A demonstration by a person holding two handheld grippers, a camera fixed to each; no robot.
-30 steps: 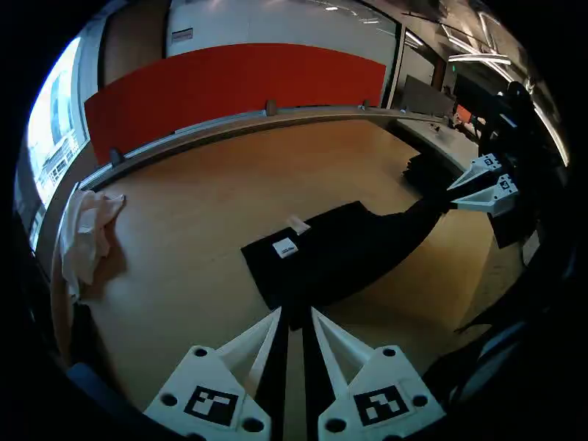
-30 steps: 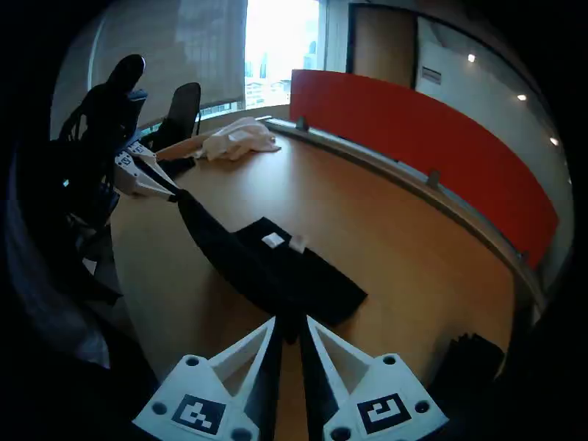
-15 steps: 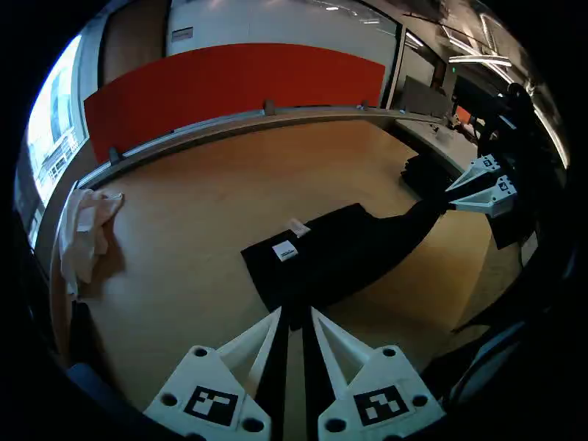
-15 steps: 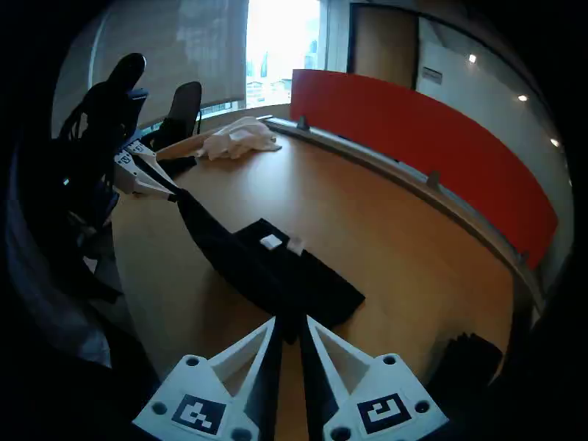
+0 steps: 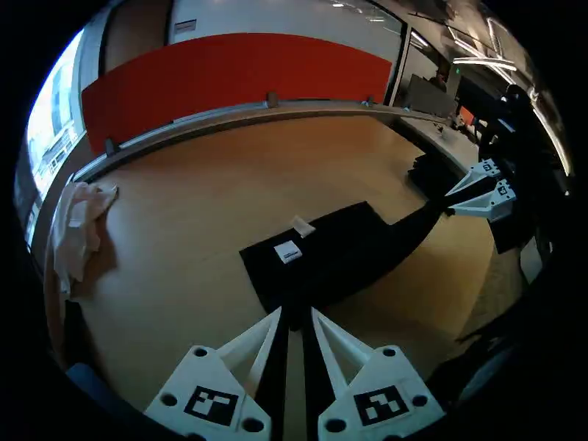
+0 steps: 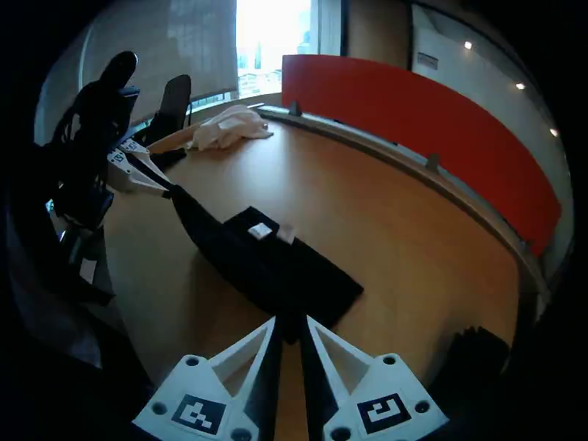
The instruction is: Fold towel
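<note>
The black towel (image 5: 345, 250) (two white tags (image 5: 288, 252)) stretches between left gripper (image 5: 295, 314) and right gripper (image 6: 292, 320), each pinching a corner.

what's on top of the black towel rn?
Two small white tags: one lies on the black towel, the other sits at its far edge. The part of the wooden table beneath the towel is covered, so unseen.
</note>
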